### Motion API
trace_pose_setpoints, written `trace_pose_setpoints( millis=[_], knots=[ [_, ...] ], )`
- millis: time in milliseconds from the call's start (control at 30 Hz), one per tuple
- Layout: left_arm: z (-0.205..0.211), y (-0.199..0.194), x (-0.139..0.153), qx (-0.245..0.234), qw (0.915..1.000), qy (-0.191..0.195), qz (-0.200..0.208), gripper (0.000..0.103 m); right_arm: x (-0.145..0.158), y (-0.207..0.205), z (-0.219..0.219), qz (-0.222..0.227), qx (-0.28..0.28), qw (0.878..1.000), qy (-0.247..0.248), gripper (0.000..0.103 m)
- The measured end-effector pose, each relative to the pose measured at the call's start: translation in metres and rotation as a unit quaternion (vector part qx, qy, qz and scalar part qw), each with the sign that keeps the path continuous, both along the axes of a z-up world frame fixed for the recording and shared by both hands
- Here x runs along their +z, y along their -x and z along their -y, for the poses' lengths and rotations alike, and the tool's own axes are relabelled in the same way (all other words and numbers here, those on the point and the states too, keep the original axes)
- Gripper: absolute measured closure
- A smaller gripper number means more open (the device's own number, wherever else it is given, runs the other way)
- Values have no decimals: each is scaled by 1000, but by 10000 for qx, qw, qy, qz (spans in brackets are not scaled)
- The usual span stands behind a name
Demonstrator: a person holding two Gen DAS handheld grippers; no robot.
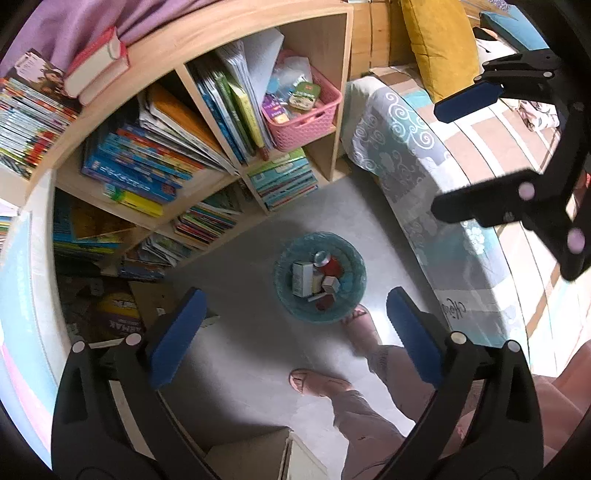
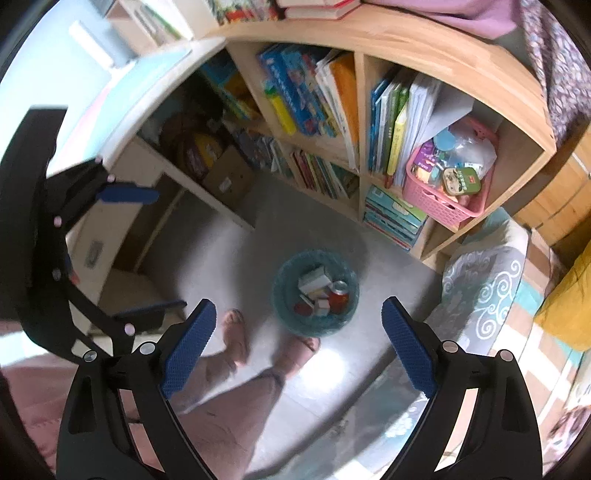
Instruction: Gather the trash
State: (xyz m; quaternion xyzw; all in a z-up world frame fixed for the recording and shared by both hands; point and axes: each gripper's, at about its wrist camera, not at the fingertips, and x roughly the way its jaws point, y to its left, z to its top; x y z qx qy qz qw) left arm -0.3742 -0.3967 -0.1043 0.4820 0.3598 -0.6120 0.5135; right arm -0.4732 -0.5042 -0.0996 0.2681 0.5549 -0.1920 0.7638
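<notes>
A round teal trash basket [image 1: 283, 291] stands on the grey floor and holds several pieces of trash: small cartons, a red can [image 1: 328, 264] and red scraps. It also shows in the right wrist view [image 2: 282, 314], with the can [image 2: 339, 291] inside. My left gripper [image 1: 295, 336] is open and empty, held high above the floor near the basket. My right gripper [image 2: 298, 345] is open and empty, also high above the basket. The right gripper shows in the left wrist view [image 1: 472, 147], and the left gripper shows in the right wrist view [image 2: 140, 251]; both are open.
A wooden bookshelf [image 1: 229, 33] full of books with a pink basket [image 1: 306, 118] stands behind the trash basket. A bed with a patterned cover [image 1: 424, 173] and a yellow pillow [image 1: 439, 48] lies to the right. The person's feet in sandals [image 1: 317, 382] stand beside the basket. Cardboard boxes [image 2: 225, 181] sit under a desk.
</notes>
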Motion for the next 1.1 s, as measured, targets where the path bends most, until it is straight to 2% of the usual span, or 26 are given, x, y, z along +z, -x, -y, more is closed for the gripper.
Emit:
trace_pose_setpoints(
  millis=[167,300,700,1100],
  knots=[
    [-5,-5,4,204,9998,-15,-5,7,4,4,8,216,-445,9984,-270,12],
    [-12,-11,9,405,9991,32,-80,7,9,4,9,243,-599,9974,-310,12],
    [-36,-49,38,1363,9900,342,-83,7,38,-23,-11,288,-200,9992,176,12],
    [-77,-94,60,2206,9734,616,-64,7,61,-80,-29,546,390,9967,461,12]
  ],
)
